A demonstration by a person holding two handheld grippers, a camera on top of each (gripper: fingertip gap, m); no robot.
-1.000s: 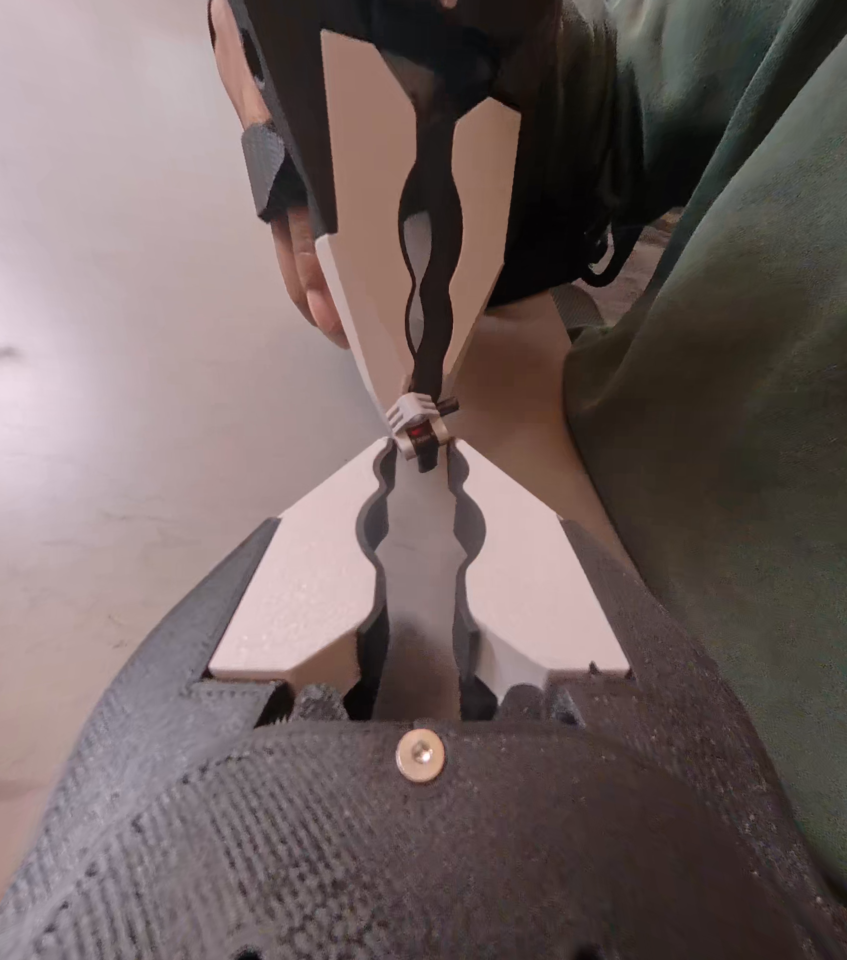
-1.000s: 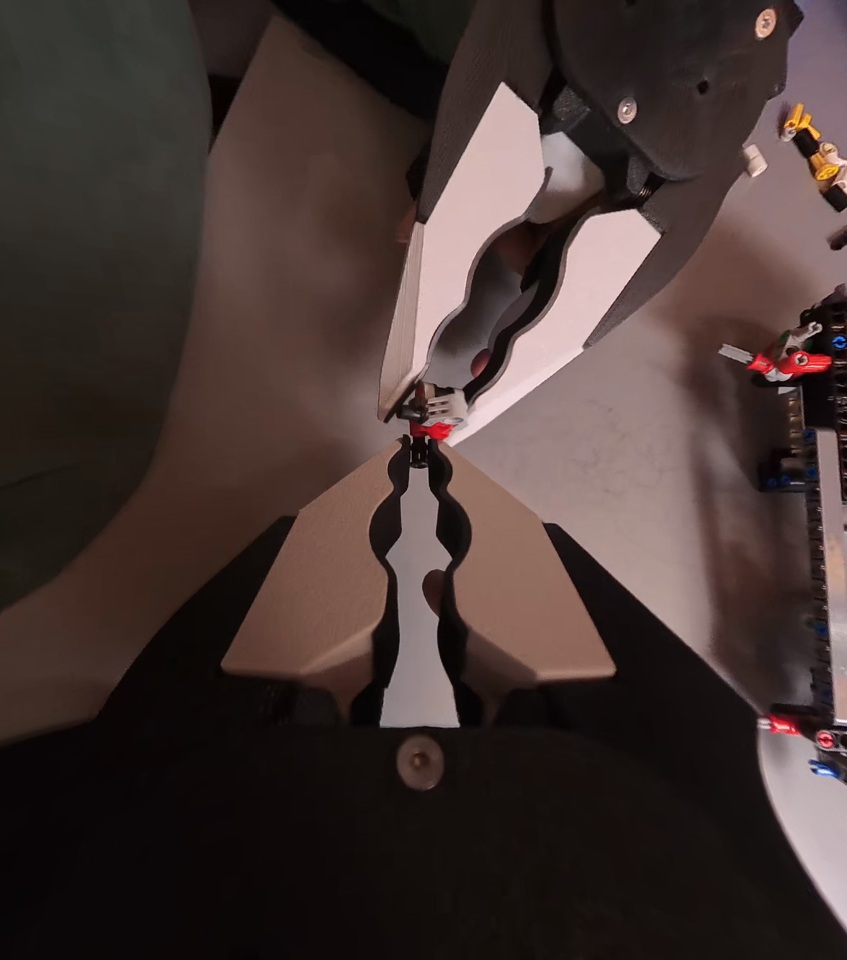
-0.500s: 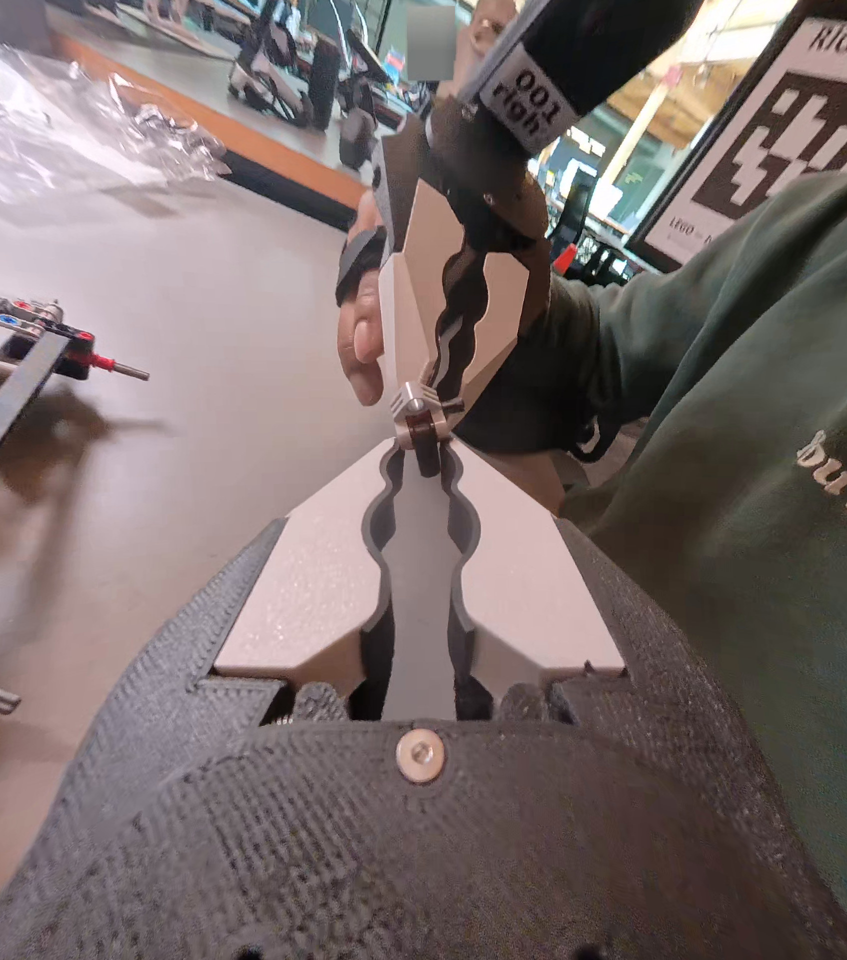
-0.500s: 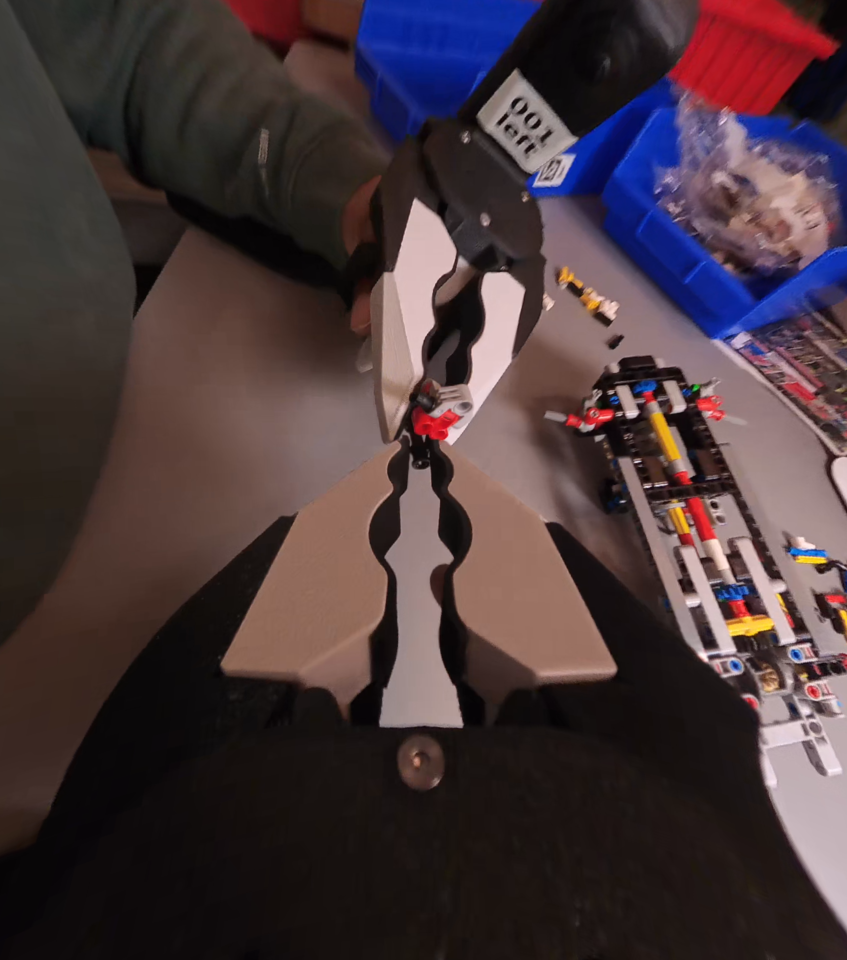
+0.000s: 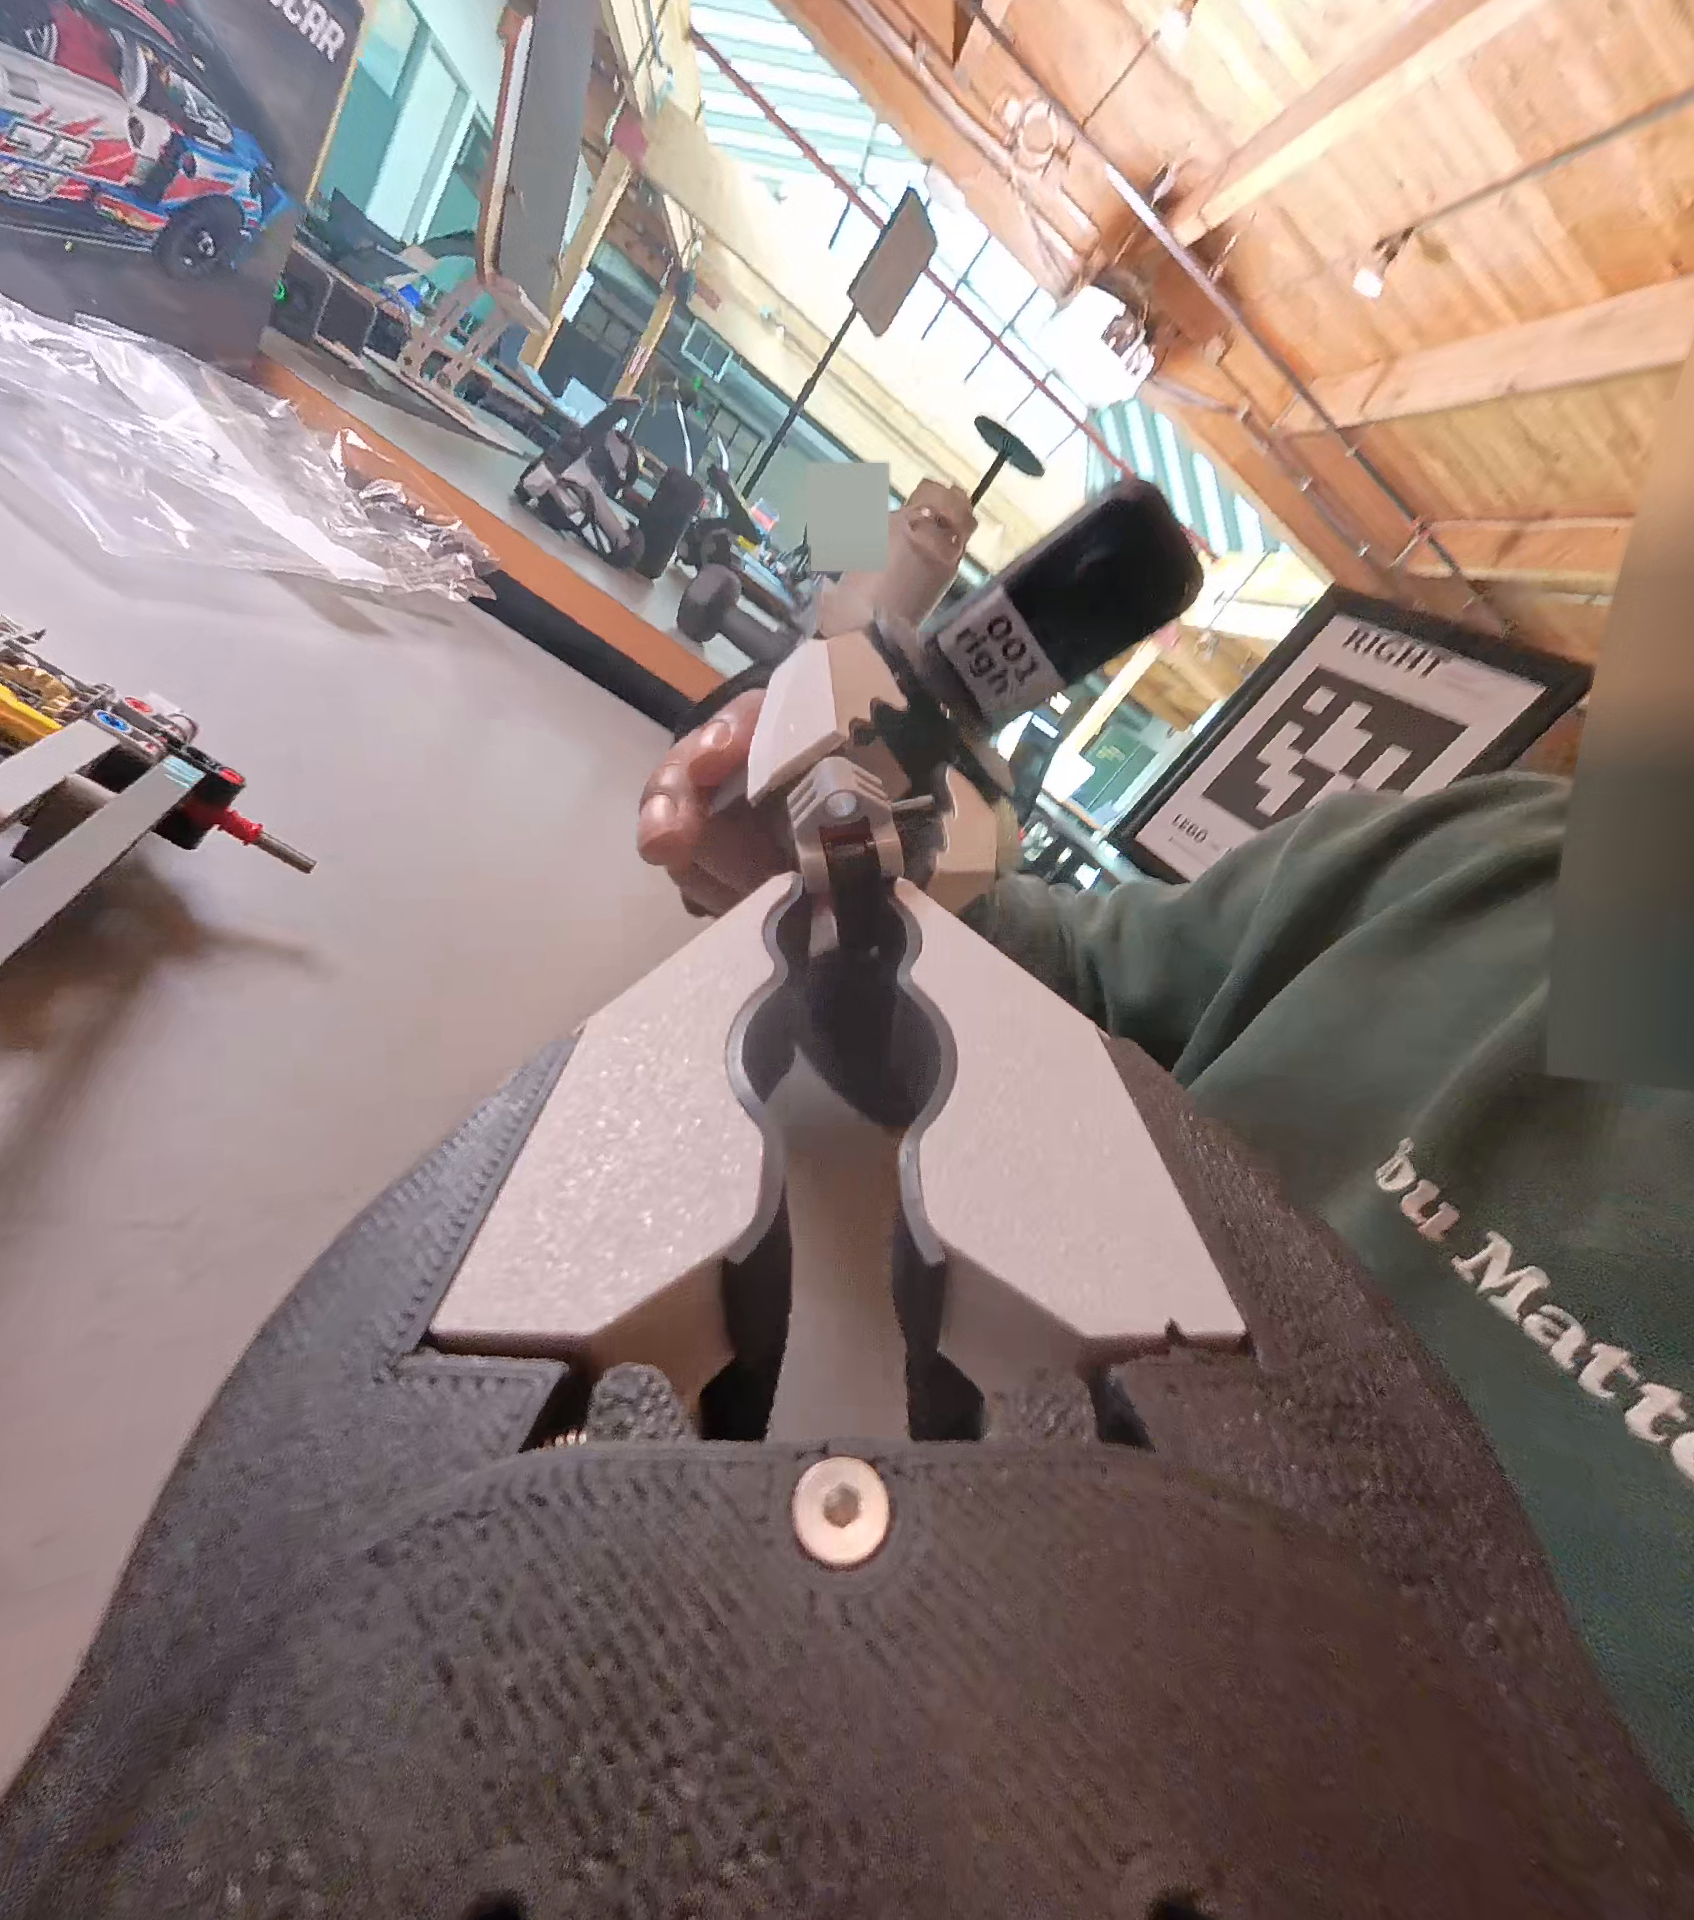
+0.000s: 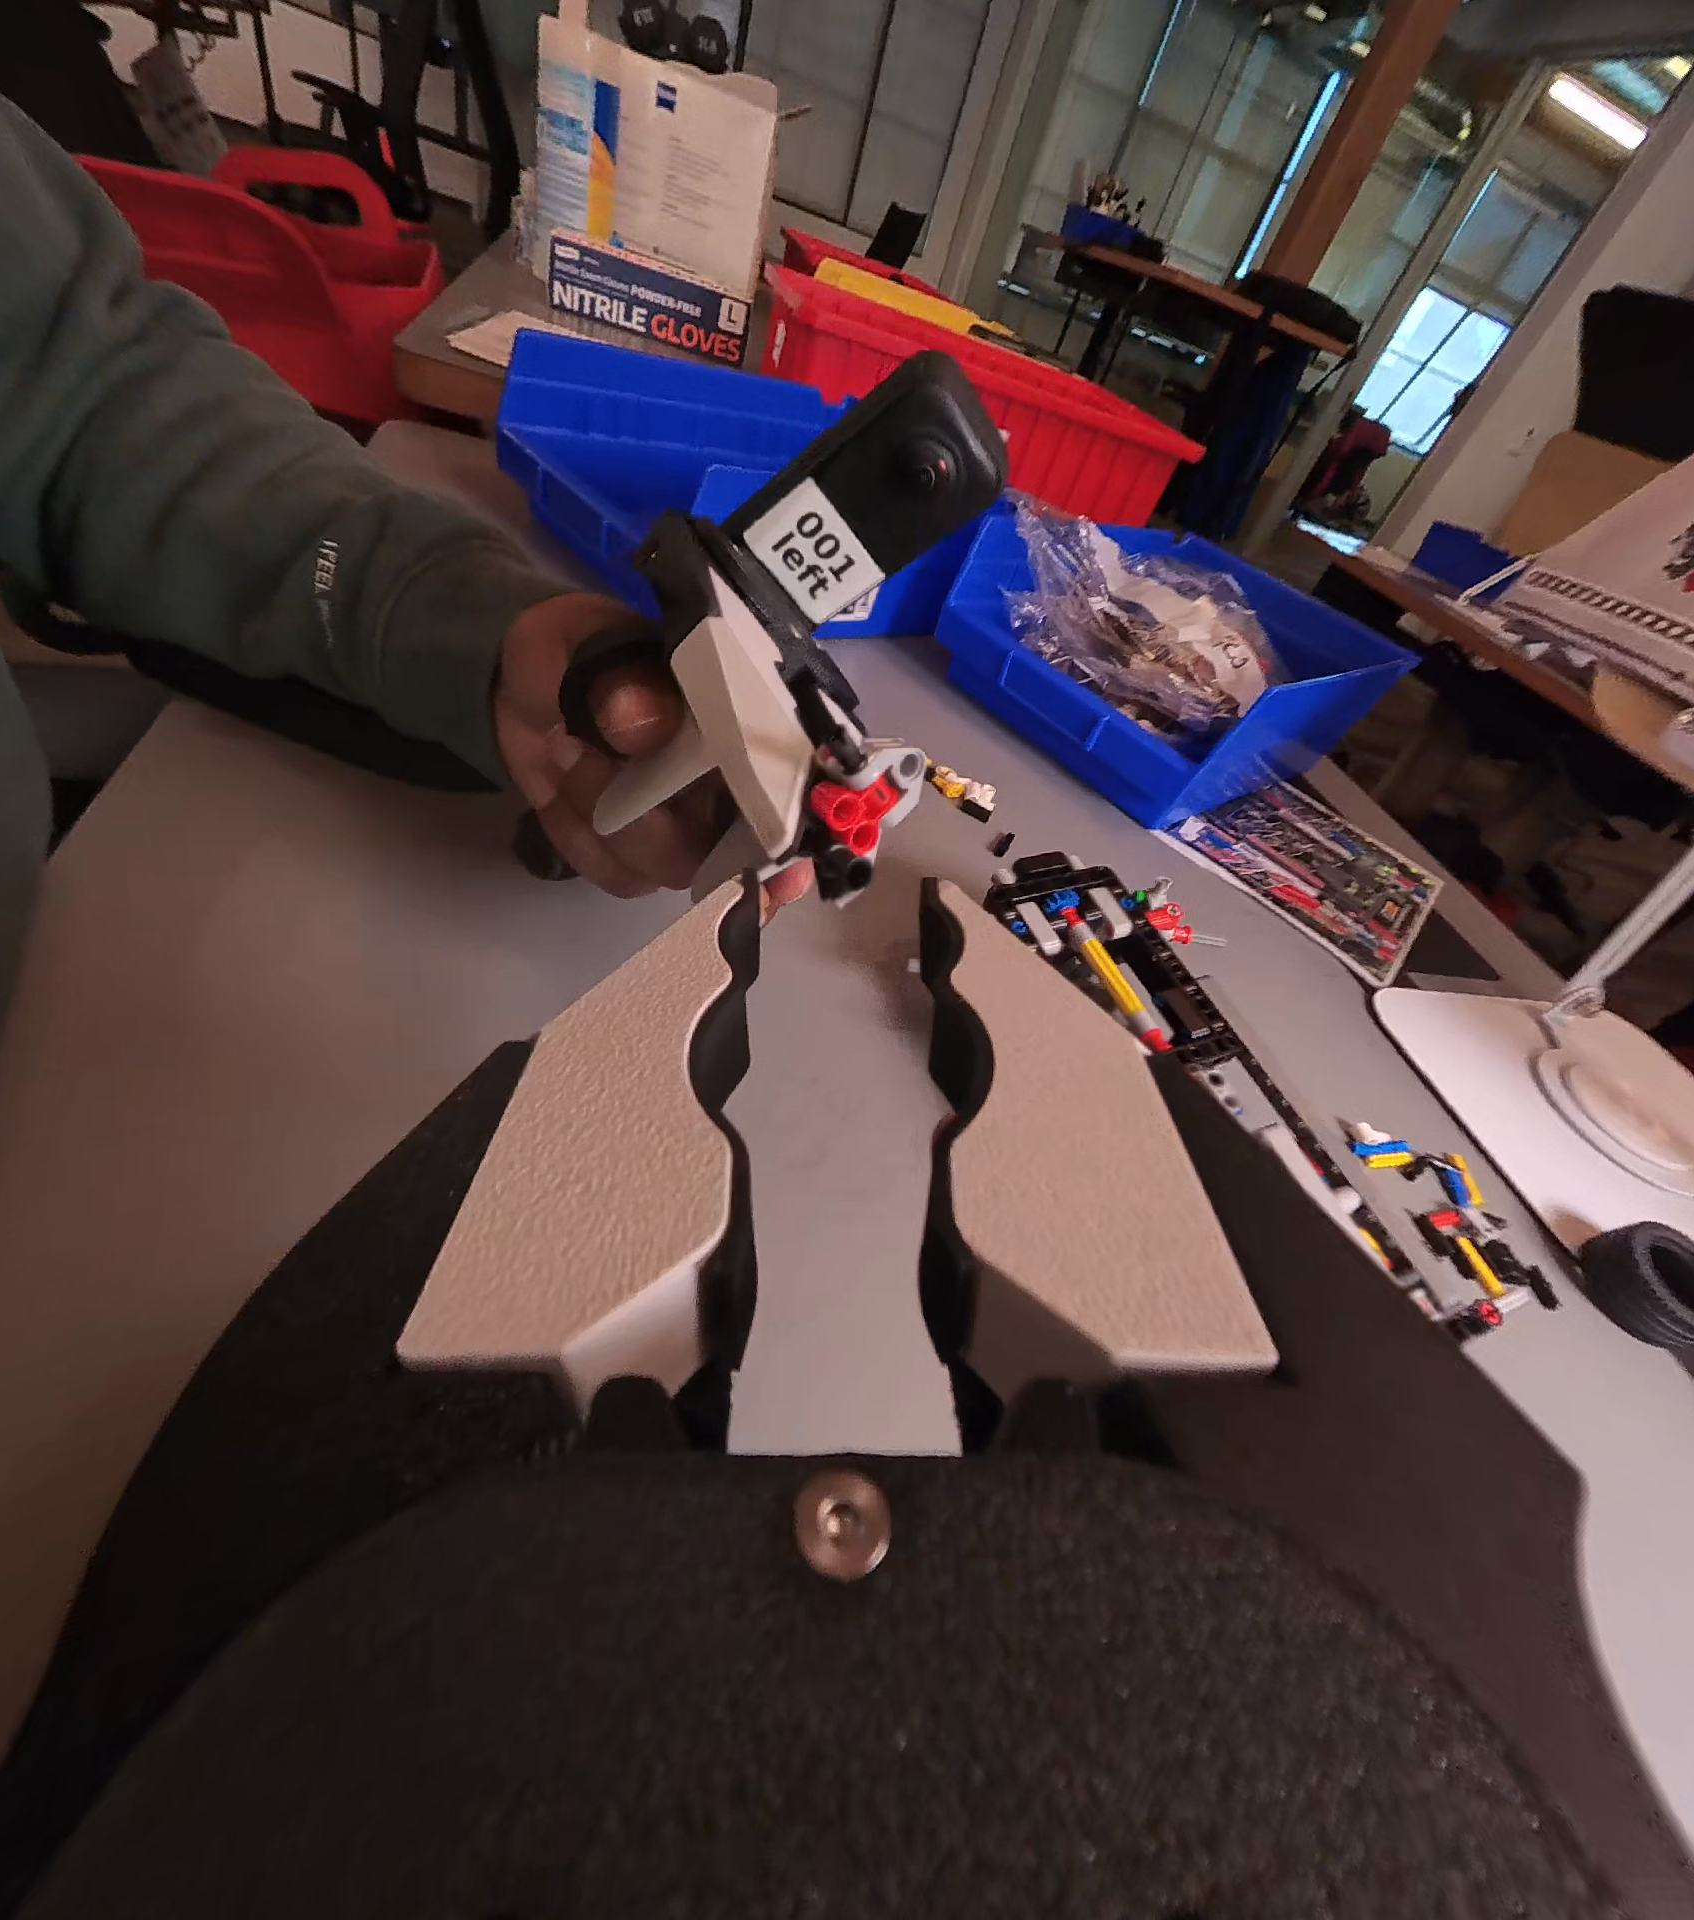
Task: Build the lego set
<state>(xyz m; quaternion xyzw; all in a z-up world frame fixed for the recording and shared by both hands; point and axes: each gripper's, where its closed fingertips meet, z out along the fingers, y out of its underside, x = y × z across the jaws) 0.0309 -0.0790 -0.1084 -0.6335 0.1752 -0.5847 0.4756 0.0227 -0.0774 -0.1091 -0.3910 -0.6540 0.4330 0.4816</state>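
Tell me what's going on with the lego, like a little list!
left gripper: shut on the small lego piece, up above the table
small lego piece: grey, red and black
right gripper: open, empty, close by the piece
lego chassis: lying on the table, nobody holding it
tyre: black, lying on the table past the chassis

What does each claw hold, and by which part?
Left claw grips the small lego assembly by its dark end; the grey end sticks out. Right claw is open, holding nothing.

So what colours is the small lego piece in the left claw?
Small lego piece: red, grey and black, clearest in the right wrist view.
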